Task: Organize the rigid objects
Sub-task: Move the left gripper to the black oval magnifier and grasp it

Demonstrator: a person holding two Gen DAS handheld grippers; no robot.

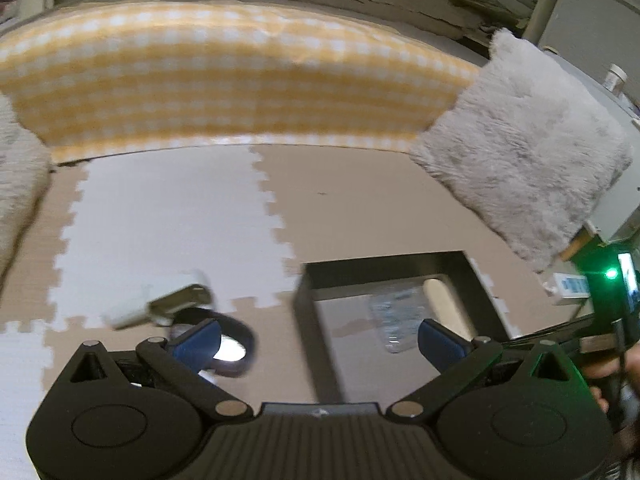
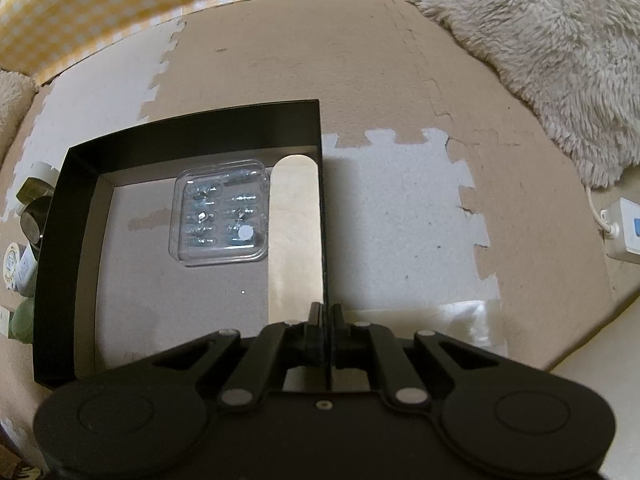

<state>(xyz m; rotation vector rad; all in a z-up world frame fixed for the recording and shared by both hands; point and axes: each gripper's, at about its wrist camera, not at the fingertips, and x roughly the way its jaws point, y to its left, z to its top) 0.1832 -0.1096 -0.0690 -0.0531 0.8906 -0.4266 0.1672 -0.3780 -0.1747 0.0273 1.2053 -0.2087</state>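
Right gripper (image 2: 327,312) pinched on black box (image 2: 192,128) wall.
Left gripper (image 1: 318,338) wide open, empty, above floor mat (image 1: 160,216). Box thin-walled, probably light, stiff; best gripped at rim. Clear case (image 2: 222,212) inside.

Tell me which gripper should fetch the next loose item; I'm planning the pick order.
Left. The left gripper is open, with the loose items on the mat just ahead of its left finger. The right gripper is shut on the box wall, probably steadying it.
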